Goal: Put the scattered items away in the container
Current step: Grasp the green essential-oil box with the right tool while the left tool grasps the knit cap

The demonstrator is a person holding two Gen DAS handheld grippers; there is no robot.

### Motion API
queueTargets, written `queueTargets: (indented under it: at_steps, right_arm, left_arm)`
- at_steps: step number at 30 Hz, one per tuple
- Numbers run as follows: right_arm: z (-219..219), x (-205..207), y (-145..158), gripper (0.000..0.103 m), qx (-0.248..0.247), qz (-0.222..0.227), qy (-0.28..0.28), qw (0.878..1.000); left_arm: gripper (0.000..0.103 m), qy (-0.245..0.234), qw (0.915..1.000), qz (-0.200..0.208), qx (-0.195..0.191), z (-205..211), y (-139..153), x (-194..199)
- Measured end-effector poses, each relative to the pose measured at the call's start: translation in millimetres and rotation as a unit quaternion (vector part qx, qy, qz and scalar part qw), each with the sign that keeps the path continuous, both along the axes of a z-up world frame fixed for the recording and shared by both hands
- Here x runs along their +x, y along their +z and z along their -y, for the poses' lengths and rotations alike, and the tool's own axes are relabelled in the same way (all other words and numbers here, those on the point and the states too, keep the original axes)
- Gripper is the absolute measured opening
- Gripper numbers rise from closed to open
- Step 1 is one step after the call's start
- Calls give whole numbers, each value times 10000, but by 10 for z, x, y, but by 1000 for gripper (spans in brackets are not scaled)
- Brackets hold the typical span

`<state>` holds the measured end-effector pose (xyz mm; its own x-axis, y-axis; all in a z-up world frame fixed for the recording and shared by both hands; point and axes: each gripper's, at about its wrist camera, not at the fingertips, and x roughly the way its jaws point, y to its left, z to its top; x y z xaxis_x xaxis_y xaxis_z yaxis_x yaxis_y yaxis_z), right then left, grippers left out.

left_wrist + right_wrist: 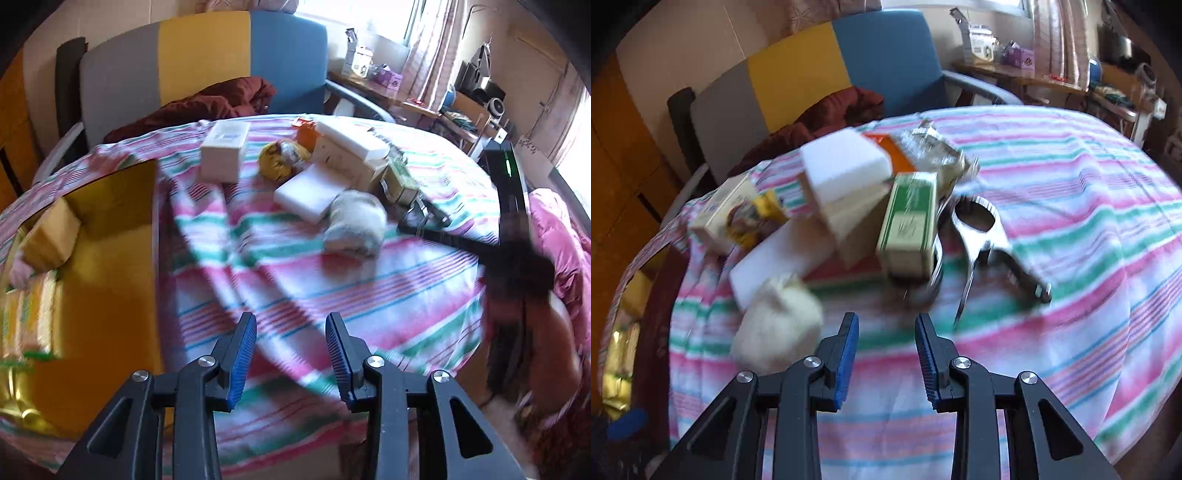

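Note:
Scattered items lie in a heap on the striped cloth: a white fluffy bundle (pixel 779 325), a green box (pixel 910 221), white foam blocks (pixel 846 173), a yellow pouch (pixel 753 221) and metal tongs (pixel 979 229). My right gripper (pixel 886 325) hovers open just short of the green box, with the bundle off its left finger and nothing between its pads. The yellow container (pixel 110 277) stands at the left with several packs inside. To its right my left gripper (pixel 291 325) is open and empty over bare cloth. The fluffy bundle (pixel 356 221) lies farther ahead.
A white box (pixel 223 151) and an orange box (pixel 886 147) sit at the back of the heap. Behind the round table stands a grey, yellow and blue chair (pixel 207 62) with dark red cloth on it. A pink quilt (pixel 554 236) lies at the right.

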<state>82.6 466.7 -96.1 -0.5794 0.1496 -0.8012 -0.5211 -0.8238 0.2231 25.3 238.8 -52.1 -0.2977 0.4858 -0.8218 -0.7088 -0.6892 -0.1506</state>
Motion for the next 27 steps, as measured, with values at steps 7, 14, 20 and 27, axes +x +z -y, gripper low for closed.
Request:
queueTargets:
  at_steps: [7,14,20,27]
  right_arm:
    - [-107,61,264,50,361,-573,-342,9971]
    - [-496,-432,223,58,473,-292,-538,9970]
    - [-624,-526,18,41,228,-94,-546,9982]
    - [-395,-198,243,40,-6,-473,-460,9978]
  left_arm:
    - [43,-529,9986,-23,-19,-670,-55,-84]
    - [43,-760,9968,-44,-257,-1129,-217,-193]
    - [48,-941,9953,-125,-187,-1253,-323,-274]
    - [48,-1030,9947,-71,15,-1213,-342,-290]
